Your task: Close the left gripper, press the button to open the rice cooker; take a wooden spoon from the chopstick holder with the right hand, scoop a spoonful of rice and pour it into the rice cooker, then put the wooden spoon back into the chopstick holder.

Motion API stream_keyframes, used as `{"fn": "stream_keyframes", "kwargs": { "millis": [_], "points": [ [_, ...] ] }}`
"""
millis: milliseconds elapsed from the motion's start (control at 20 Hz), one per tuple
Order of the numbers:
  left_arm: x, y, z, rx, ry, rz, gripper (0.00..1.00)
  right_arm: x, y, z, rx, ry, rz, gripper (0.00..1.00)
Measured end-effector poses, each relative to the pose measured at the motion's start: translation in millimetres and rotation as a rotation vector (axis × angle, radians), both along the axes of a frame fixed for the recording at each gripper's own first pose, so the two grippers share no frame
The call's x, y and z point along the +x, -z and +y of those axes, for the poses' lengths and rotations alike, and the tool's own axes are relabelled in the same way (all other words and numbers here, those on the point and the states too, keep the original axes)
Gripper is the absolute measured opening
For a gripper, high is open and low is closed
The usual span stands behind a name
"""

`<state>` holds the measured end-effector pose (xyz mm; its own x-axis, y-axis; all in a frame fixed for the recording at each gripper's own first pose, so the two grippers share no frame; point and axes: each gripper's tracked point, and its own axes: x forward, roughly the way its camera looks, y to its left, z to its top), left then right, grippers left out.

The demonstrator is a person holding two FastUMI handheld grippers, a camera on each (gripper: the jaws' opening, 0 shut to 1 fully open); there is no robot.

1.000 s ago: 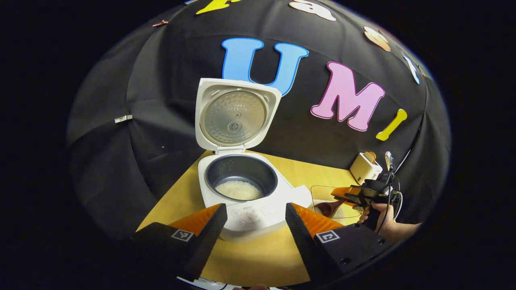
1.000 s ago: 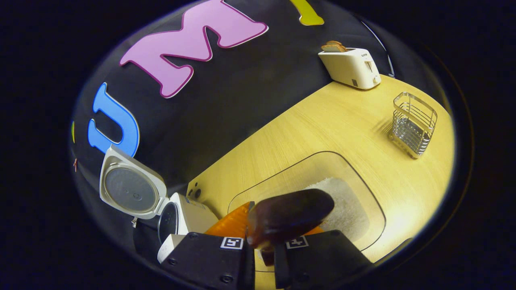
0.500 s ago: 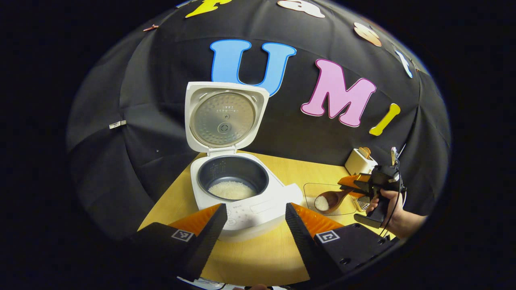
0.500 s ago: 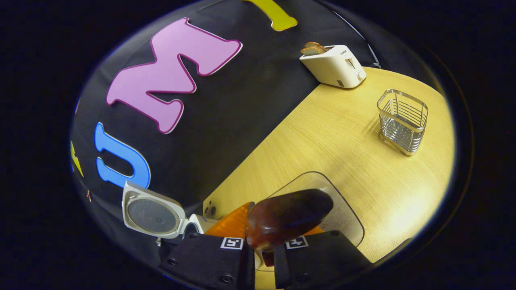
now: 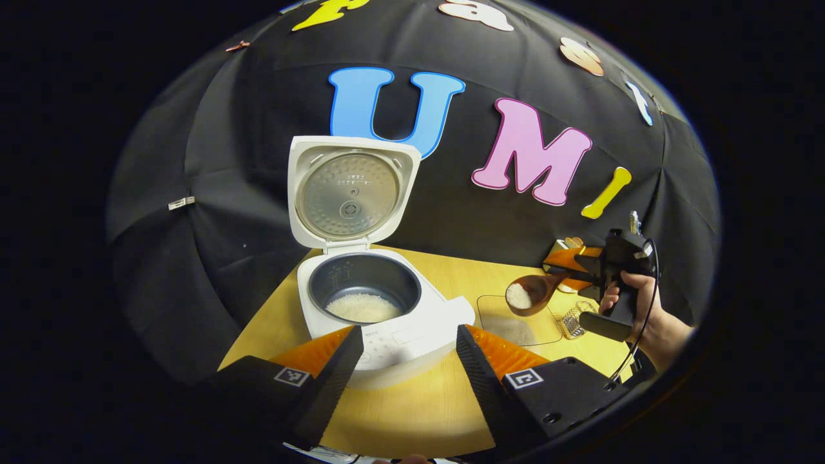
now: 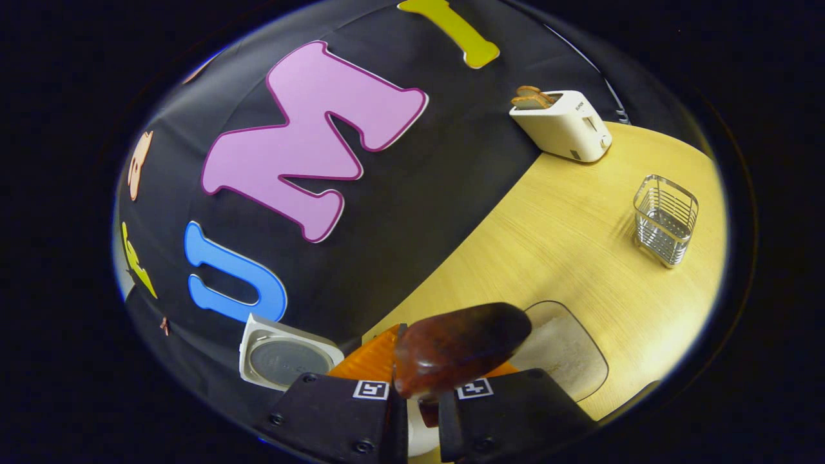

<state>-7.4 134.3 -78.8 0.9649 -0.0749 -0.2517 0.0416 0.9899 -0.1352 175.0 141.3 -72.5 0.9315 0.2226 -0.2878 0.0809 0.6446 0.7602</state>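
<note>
The white rice cooker (image 5: pixel 387 322) stands open with its lid (image 5: pixel 348 193) upright, and some rice (image 5: pixel 363 308) lies in its dark pot. My left gripper (image 5: pixel 406 361) hovers open just in front of the cooker's panel, holding nothing. To the right, a hand (image 5: pixel 638 316) holds my right gripper (image 5: pixel 567 265), which is shut on the handle of the wooden spoon (image 5: pixel 530 295). The spoon carries rice above the clear tray (image 5: pixel 515 325). In the right gripper view the spoon's dark bowl (image 6: pixel 461 348) juts out over my right gripper (image 6: pixel 422 390).
The wire chopstick holder (image 6: pixel 666 219) stands on the wooden table (image 6: pixel 567 245) to the right. A white toaster (image 6: pixel 567 125) with bread sits at the back by the wall. The clear tray (image 6: pixel 570 351) still holds rice. The cooker lid (image 6: pixel 287 354) lies low left.
My right gripper has lifted the spoon, loaded with rice, up out of the tray and higher above the table. My left gripper stays open in front of the cooker.
</note>
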Motion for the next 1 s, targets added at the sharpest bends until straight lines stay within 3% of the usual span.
{"fn": "stream_keyframes", "kwargs": {
  "millis": [500,750,1000],
  "points": [
    [-8,-4,34,-0.066,-0.078,-0.017,0.94,21,-65,87,0.035,-0.152,-0.073,0.11],
    [-15,2,67,-0.129,-0.164,-0.01,0.94,29,-69,158,0.029,-0.262,-0.072,0.11],
    [-20,4,105,-0.125,-0.23,-0.018,0.94,41,-57,223,-0.035,-0.347,-0.078,0.11]
  ]
}}
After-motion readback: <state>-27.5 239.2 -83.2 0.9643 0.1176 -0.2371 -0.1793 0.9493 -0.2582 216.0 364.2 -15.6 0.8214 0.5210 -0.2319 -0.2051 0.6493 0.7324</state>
